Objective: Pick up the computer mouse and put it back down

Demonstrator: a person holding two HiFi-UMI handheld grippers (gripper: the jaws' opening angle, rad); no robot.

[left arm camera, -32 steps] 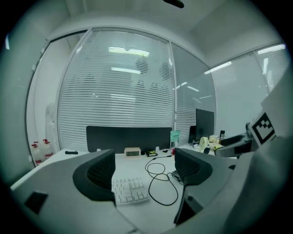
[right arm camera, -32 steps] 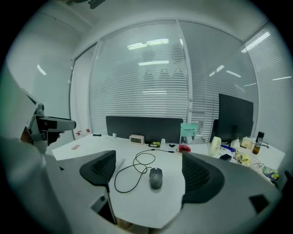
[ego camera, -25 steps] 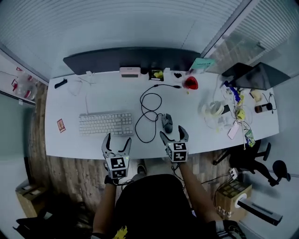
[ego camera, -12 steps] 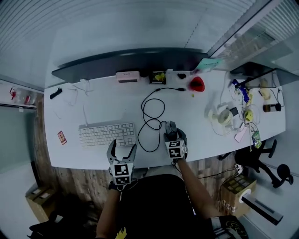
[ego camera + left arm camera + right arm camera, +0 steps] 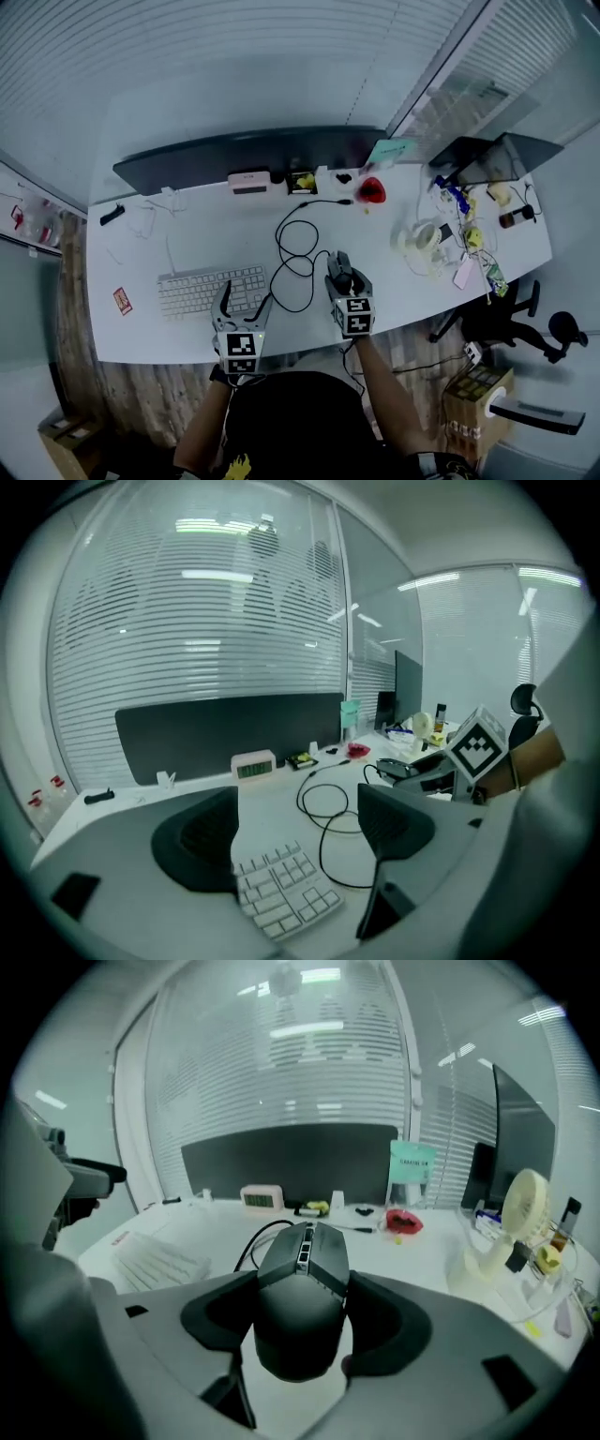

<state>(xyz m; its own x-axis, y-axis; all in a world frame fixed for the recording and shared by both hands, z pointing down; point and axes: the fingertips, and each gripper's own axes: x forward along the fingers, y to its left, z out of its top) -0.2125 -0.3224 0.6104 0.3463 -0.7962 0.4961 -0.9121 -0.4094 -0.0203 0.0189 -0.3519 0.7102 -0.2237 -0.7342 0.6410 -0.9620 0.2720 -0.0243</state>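
While closing its jaws, grips the computer mouse (image 5: 302,1274) from behind with the right gripper (image 5: 347,284), 1 pad against each flank. Sits low over the white desk (image 5: 141,309), near its front edge, right of the keyboard (image 5: 211,289), black cable (image 5: 295,253) looping off its nose; cannot tell whether touching the surface. Holds the left gripper (image 5: 298,817) wide open and empty above the keyboard's near end. Shows writing on a teal card (image 5: 412,1168) and a small clock's (image 5: 262,1198) digits, both too blurred to read.
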